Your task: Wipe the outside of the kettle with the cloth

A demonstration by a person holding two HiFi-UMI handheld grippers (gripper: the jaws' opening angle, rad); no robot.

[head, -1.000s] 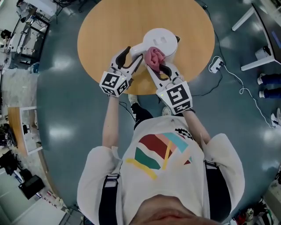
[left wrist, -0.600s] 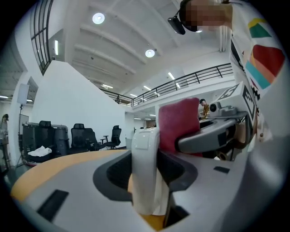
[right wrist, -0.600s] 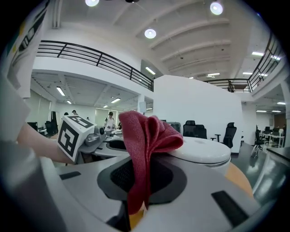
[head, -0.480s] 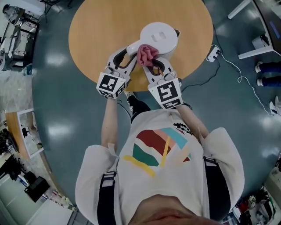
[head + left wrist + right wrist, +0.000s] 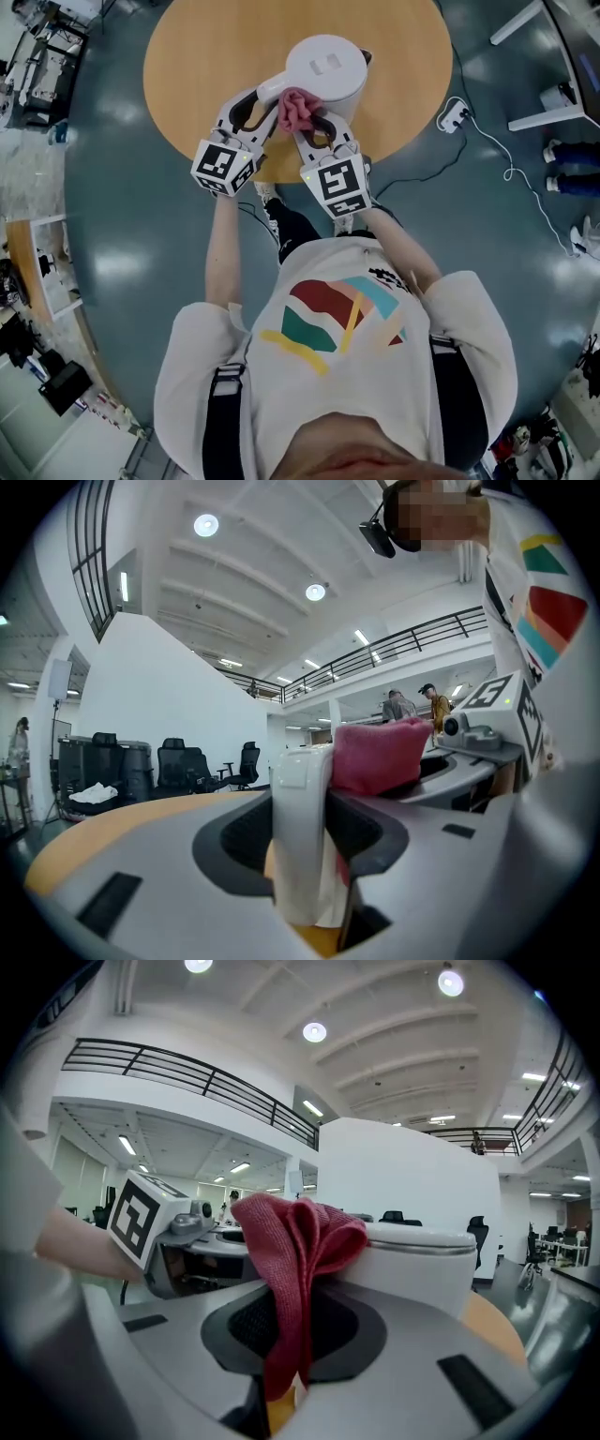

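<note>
The white kettle (image 5: 326, 64) stands on the round wooden desk (image 5: 206, 56), toward its near side, with its handle (image 5: 272, 87) pointing near-left. The left tool (image 5: 262, 101) is level and its jaws have just closed in on that handle. The left gripper view shows the white handle (image 5: 298, 836) clamped upright between the dark pads. The right tool (image 5: 309, 127) is clenched on the pink cloth (image 5: 295, 109). In the right gripper view the cloth (image 5: 291, 1241) hangs pinched between the jaws, and its bunched top rests against the kettle's wall (image 5: 422, 1265) just below the lid, right beside the handle.

The wiping looks barely started, and several things could go wrong.

- **Grip on the handle:** the pinch is narrow, so a firm sideways push from the cloth could twist the kettle in the left tool or slide it across the smooth desk toward the near edge.
- **Cloth hold:** only a fold is held. Drag against the wall could pull it free, and bare jaws would then scrape the plastic.
- **Coverage:** a wad this bunched touches little surface and may skip patches.
- **Crowding:** the two tools sit very close together, so a sweep to the left risks knocking one against the other.
</note>
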